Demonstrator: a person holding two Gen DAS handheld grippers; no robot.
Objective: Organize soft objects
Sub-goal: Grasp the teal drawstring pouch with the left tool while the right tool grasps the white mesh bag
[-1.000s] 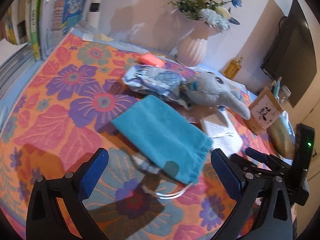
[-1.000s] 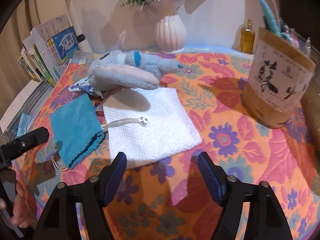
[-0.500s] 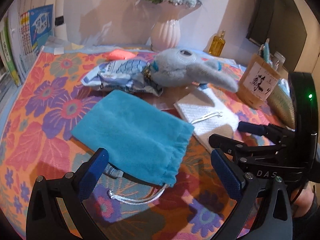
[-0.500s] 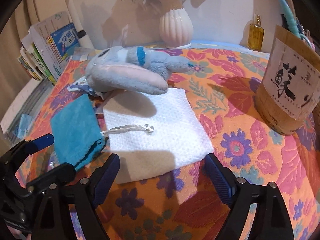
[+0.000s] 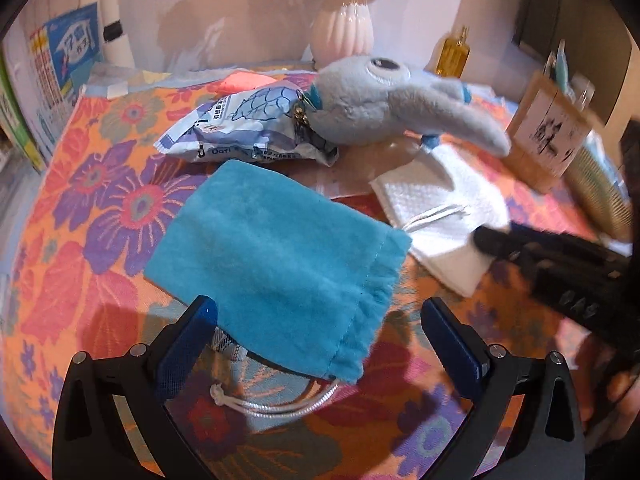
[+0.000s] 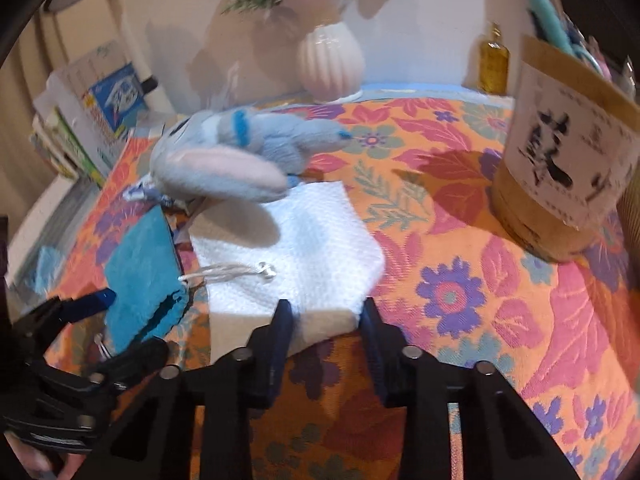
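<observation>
A teal drawstring pouch [image 5: 280,264] lies flat on the flowered cloth, its gathered mouth toward me. My left gripper [image 5: 320,324] is open, its fingers at either side of the pouch's near edge. A white cloth [image 6: 296,252] lies to the right, with a grey plush rabbit [image 6: 224,160] resting on its far edge. My right gripper [image 6: 324,316] has narrowed around the white cloth's near edge; its jaws still stand apart. The pouch also shows in the right wrist view [image 6: 140,276], and the rabbit [image 5: 384,100] and white cloth [image 5: 436,220] in the left.
A blue-and-white packet [image 5: 244,128] lies behind the pouch. A pink vase [image 6: 330,62], an amber bottle [image 6: 494,62] and a brown pen holder [image 6: 560,176] stand at the back and right. Books [image 5: 60,72] stand at the left.
Both grippers moved forward and down. The left now straddles the pouch's near edge. The right has closed partway around the white cloth's near edge.
</observation>
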